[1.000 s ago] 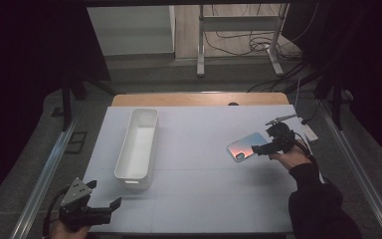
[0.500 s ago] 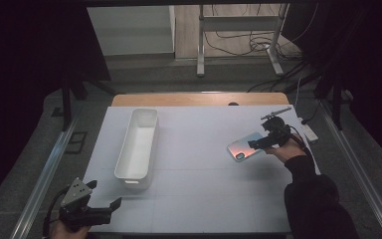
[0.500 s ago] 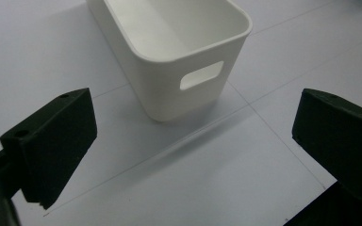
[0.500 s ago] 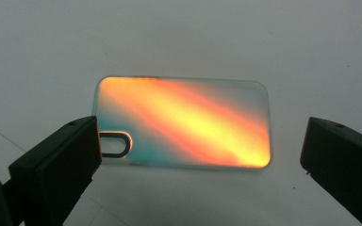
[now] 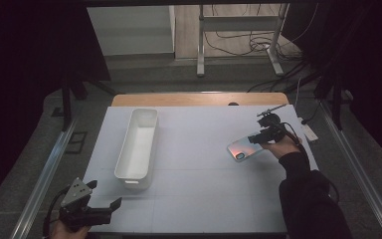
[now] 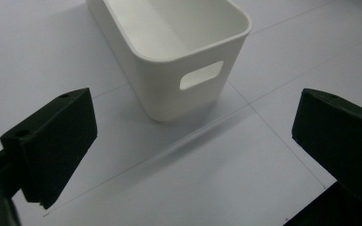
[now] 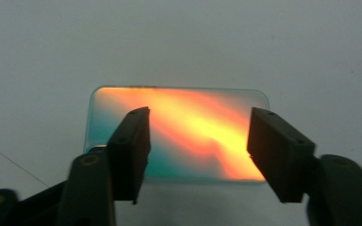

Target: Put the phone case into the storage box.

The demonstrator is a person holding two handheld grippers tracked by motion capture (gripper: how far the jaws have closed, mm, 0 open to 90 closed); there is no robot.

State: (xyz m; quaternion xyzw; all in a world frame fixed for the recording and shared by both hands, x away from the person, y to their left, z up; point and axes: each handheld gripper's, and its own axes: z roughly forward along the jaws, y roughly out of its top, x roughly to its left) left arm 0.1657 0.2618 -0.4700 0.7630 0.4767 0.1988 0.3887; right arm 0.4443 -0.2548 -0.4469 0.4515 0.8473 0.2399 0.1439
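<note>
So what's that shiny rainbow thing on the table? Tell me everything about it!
It looks like a phone case, a flat glossy rectangle with rounded corners, glowing orange, yellow and teal. A dark camera hole sits near one corner. It lies flat on the white table. The right gripper has just been closing; its jaws stand over the case, still apart.

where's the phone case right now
In the high view the phone case lies flat on the table's right side, just in front of the right gripper and well right of the white bin.
</note>
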